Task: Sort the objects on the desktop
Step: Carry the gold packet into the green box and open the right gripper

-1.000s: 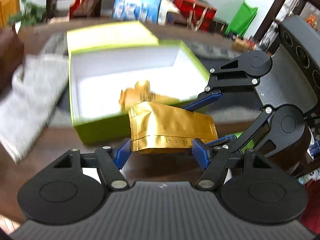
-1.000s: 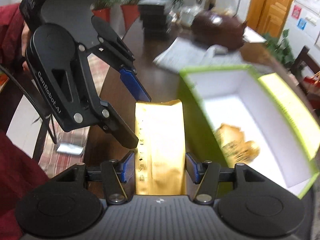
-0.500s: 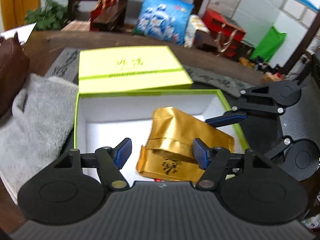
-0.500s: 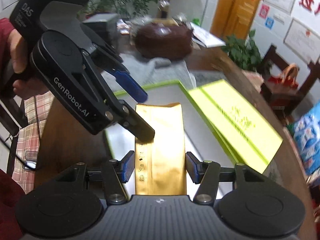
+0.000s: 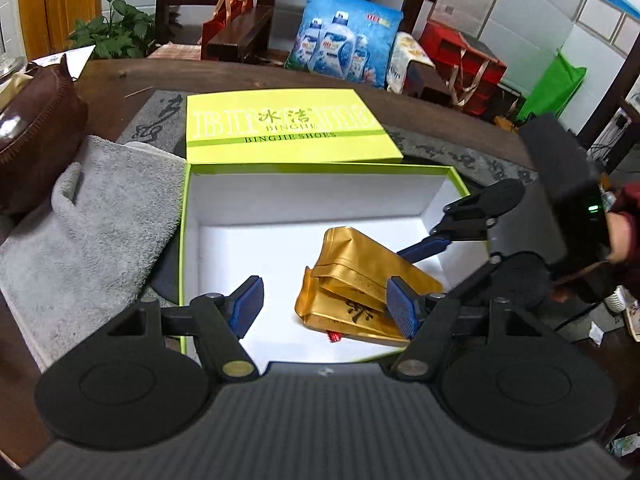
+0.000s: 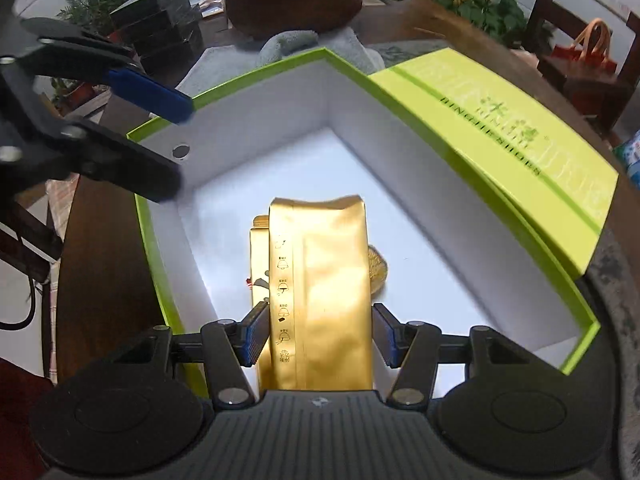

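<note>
**Setting the gold pouch down inside the green shoe box**

The right claw (image 6: 318, 334) holds a shiny gold foil pouch (image 6: 320, 292) by its lower part, with the pouch pointing forward over the white inside of the open lime-green cardboard shoe box (image 6: 360, 152). The blue pads seem to sit at the two sides of the pouch, although a thin gap shows on the left side, so the grip looks light. The left claw (image 5: 326, 306) stands half open with nothing between its pads; it hangs above the near part of the same box.

Two other gold pouches (image 5: 352, 304) already lie in the box, near its right wall, and the held pouch is directly above them. The yellow-green lid (image 5: 288, 124) lies flat behind the box, beside a grey towel (image 5: 92, 216) on the dark wooden table (image 5: 112, 80).

To do this step well, I think the right claw should go lower until the pouch nearly rests on the pile, and only then let go, so the pouch does not slide or tip against the wall. The left claw is better kept away from the right one, because they are near each other over the box.
</note>
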Available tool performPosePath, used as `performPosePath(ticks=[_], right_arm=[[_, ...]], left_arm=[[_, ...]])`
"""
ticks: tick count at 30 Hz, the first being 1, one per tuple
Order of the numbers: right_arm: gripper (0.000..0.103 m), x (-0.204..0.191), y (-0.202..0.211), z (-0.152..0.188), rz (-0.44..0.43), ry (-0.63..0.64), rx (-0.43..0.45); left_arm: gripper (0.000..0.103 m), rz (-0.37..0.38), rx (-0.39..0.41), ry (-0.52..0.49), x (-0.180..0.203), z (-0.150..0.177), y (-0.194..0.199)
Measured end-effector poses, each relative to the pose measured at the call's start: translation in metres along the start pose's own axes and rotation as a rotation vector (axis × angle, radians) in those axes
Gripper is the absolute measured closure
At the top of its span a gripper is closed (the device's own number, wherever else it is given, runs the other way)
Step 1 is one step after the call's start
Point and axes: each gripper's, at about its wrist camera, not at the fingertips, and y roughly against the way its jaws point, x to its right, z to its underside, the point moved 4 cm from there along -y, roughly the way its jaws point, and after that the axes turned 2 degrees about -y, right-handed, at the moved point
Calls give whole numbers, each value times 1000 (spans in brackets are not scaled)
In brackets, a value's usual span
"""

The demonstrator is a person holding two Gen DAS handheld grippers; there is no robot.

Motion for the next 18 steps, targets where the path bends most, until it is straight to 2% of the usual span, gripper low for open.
performPosePath(ticks=[5, 11, 18], right_arm=[[39, -4, 13, -1, 36, -13, 36], [35, -20, 51, 2, 109, -3, 126], [31, -64, 101, 31, 110, 16, 212]], left_arm=[[36, 5, 26, -13, 5, 11, 22], [35, 21, 38, -35, 15, 30, 44], [34, 63, 3, -76, 34, 67, 56]])
